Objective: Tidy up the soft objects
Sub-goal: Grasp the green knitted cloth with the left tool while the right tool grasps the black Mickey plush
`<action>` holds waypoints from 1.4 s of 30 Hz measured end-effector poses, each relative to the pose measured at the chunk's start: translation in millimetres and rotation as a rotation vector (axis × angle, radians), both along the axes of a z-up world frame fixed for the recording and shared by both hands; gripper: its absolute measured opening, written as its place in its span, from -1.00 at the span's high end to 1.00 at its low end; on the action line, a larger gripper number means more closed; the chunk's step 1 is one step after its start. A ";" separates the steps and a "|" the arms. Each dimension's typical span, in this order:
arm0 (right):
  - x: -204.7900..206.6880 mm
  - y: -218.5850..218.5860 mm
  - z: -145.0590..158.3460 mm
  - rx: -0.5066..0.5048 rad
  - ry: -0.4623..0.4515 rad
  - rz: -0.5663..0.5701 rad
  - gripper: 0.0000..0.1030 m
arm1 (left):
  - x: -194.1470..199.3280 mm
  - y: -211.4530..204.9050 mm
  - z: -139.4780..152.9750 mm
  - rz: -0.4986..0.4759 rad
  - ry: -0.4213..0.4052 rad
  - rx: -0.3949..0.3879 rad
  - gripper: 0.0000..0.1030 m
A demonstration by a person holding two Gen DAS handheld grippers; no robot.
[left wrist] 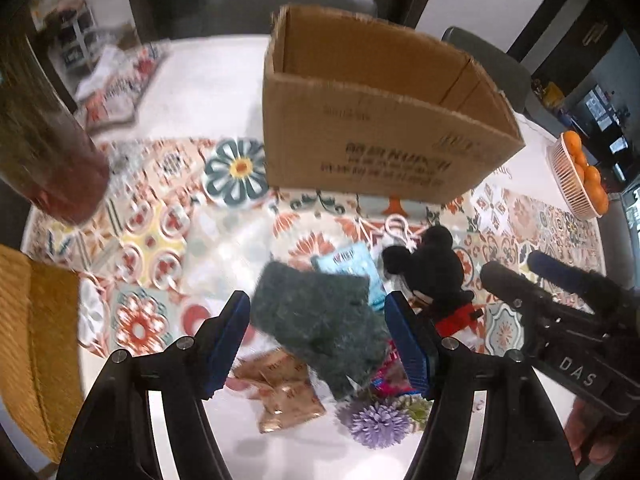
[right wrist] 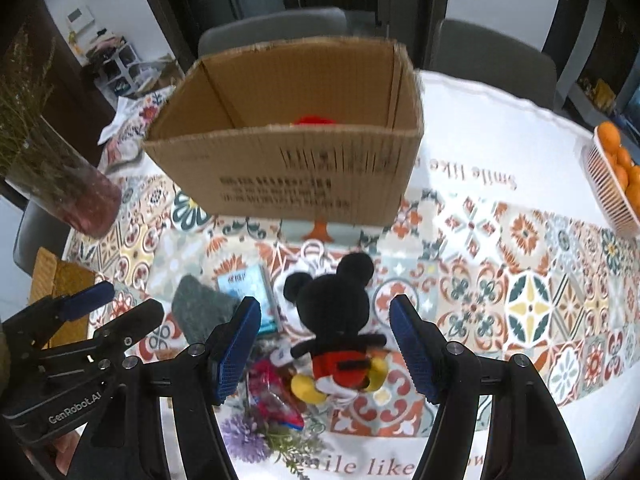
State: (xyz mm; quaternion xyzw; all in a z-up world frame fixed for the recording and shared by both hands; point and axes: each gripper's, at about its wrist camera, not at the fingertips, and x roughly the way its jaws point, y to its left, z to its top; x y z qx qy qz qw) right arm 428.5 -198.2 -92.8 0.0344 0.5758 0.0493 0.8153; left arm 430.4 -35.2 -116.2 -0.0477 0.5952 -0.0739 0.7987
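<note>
where the patterned tablecloth (right wrist: 520,300) covers the table, grey chairs (right wrist: 492,48) stand behind an open cardboard box (right wrist: 288,168). a basket of oranges (right wrist: 616,176) sits at the right edge, a vase (right wrist: 76,196) at the left. the left gripper (left wrist: 316,344) hangs open over a grey-green knit piece (left wrist: 320,320); the right gripper (right wrist: 324,344) gapes around the mouse plush (right wrist: 336,320), pads apart from it. snack packets (left wrist: 280,392) and a purple flower (left wrist: 376,424) crowd nearby.

"Smile like" on tablecloth (right wrist: 472,172)
</note>
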 end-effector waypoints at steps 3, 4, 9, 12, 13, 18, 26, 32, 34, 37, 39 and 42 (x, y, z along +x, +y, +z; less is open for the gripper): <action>0.6 -0.8 -11.8 0.003 0.036 -0.004 -0.33 | 2.2 -2.2 -12.1 0.009 0.046 -0.016 -0.34; 1.2 -1.5 -16.1 0.005 0.048 -0.006 -0.33 | 2.9 -2.3 -15.9 0.015 0.058 -0.014 -0.34; 4.3 -4.4 -35.4 0.009 0.106 -0.013 -0.33 | 6.6 -4.4 -36.8 0.032 0.126 -0.023 -0.35; 5.9 -6.9 -47.7 0.012 0.138 -0.018 -0.33 | 9.9 -6.5 -47.2 0.039 0.158 -0.031 -0.36; 6.4 -7.8 -50.2 0.012 0.145 -0.019 -0.33 | 10.6 -7.1 -50.8 0.043 0.168 -0.029 -0.37; 10.5 -11.2 -66.8 0.009 0.185 -0.022 -0.33 | 16.4 -8.1 -68.7 0.066 0.215 -0.053 -0.38; 15.9 -9.7 -92.7 -0.002 0.240 -0.010 -0.33 | 22.3 -9.2 -94.9 0.107 0.280 -0.094 -0.42; 16.5 -7.3 -105.1 0.022 0.263 -0.009 -0.33 | 21.4 -9.3 -98.1 0.098 0.269 -0.122 -0.35; 16.4 -5.5 -105.5 0.020 0.261 -0.001 -0.33 | 20.3 -7.1 -97.1 0.090 0.266 -0.140 -0.14; 16.1 -1.4 -108.8 0.025 0.265 0.006 -0.30 | 17.3 -7.7 -94.9 0.080 0.254 -0.156 0.07; 15.1 -0.7 -111.6 0.024 0.258 -0.002 -0.23 | 15.6 -10.2 -91.8 0.065 0.237 -0.148 0.22; 11.1 -0.7 -110.5 0.036 0.238 -0.006 -0.06 | 13.2 -12.4 -88.2 0.049 0.217 -0.142 0.44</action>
